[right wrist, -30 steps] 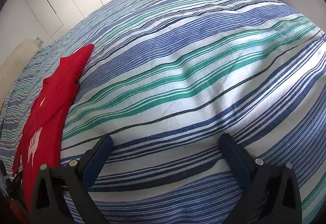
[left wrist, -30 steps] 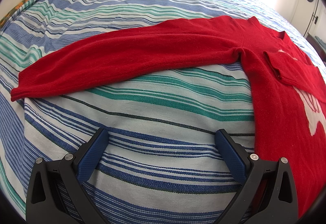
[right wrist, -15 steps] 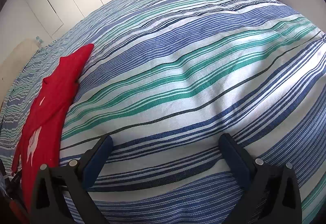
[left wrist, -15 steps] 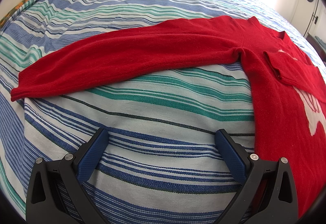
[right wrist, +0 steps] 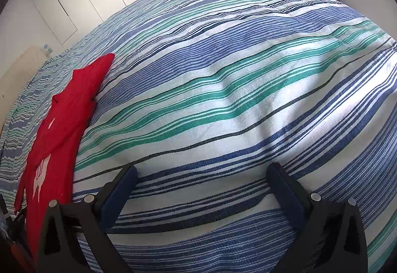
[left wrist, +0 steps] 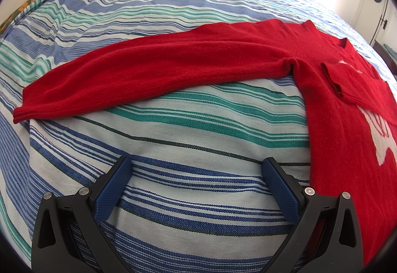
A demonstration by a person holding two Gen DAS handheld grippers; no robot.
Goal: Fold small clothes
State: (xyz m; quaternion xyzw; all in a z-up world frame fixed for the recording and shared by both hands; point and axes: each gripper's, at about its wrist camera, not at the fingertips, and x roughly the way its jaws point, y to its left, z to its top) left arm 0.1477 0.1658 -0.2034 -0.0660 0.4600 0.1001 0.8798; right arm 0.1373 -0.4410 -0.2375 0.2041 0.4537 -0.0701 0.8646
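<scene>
Red sweater (left wrist: 335, 109) lies flat on the bed (left wrist: 173, 139), right side of the left view, one sleeve (left wrist: 148, 67) stretched out for folding. Left gripper (left wrist: 198, 178) and right gripper (right wrist: 202, 183) hover over the bed, jaws wide open and empty.

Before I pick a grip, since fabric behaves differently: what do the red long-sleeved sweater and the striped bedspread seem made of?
Red long-sleeved sweater: soft knit, probably wool or similar, matte and fuzzy, with a ribbed cuff. Striped bedspread: flat woven cloth, likely cotton, with visible weave.
</scene>
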